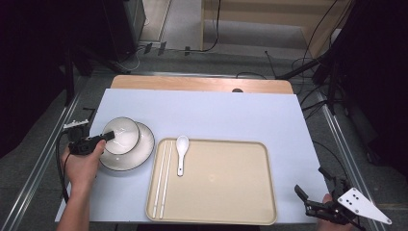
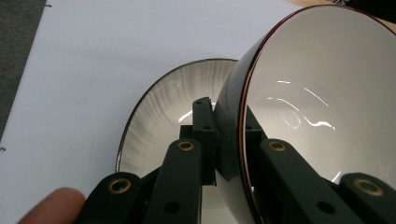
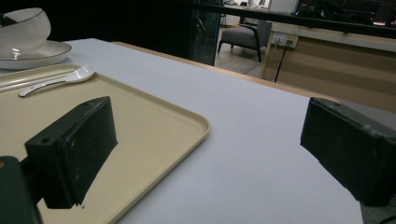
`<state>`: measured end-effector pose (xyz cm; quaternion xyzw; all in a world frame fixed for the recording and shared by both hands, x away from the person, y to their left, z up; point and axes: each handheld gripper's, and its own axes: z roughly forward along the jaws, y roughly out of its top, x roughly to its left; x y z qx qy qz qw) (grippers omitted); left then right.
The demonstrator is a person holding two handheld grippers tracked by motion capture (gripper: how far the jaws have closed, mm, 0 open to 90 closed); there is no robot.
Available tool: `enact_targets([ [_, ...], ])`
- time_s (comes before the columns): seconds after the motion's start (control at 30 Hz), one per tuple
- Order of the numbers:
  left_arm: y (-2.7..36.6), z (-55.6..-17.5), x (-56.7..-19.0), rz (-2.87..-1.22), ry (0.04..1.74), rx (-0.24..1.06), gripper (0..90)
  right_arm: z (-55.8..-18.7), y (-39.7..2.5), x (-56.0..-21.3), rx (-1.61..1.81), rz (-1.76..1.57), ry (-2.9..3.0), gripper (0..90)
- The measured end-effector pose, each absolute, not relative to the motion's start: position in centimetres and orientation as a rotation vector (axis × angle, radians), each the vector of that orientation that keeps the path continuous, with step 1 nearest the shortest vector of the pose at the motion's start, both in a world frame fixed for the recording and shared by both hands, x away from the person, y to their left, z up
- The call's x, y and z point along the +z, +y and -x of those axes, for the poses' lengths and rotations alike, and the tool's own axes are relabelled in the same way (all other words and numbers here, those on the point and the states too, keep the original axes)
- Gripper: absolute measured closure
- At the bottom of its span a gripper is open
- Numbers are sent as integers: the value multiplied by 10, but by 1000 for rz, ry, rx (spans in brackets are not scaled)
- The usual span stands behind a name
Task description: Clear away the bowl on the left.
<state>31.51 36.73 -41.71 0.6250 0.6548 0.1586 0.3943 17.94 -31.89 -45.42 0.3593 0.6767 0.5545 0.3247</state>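
The left gripper (image 1: 107,136) is clenched on the rim of the white ceramic bowl with the dark rim (image 1: 121,135): in the left gripper view 1 of its fingers (image 2: 203,122) lies on the outer wall and the other inside, with the rim between them. The bowl is tilted and sits on the shallow white plate with the dark edge (image 1: 143,148), so the plate lies just under and beyond the fingers.

To do this step well, I judge that the grip must stay firm and the lift should go straight up first, because the glazed wall is smooth and a rim grip lets the bowl swing. Only when the bowl is free of the plate should it travel sideways, so the plate is not dragged.

To the right of the fingers lies the beige plastic tray (image 1: 250,149). On it, the pair of white chopsticks (image 1: 162,178) lies along the side nearest the bowl, and the white ceramic spoon (image 1: 181,152) lies just beside them. The bowl should pass above these 2 things; the wide bare part of the tray beyond them gives good room.

The pale blue surface (image 1: 216,113) is open beyond the bowl, but its left edge is near the holding hand.

The right gripper (image 1: 315,197) has its fingers released, wide apart, holding nothing, at the near right corner beside the tray edge.
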Motion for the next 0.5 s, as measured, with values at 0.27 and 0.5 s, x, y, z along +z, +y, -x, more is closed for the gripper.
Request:
enact_targets([
  [0.27,359,-303,-414,-1621,1637,393,831,-180,-318,-455,1450,-945,1773,37],
  [0.5,353,-293,-412,-1636,1609,375,831,-180,-319,-455,1450,-945,1771,37],
])
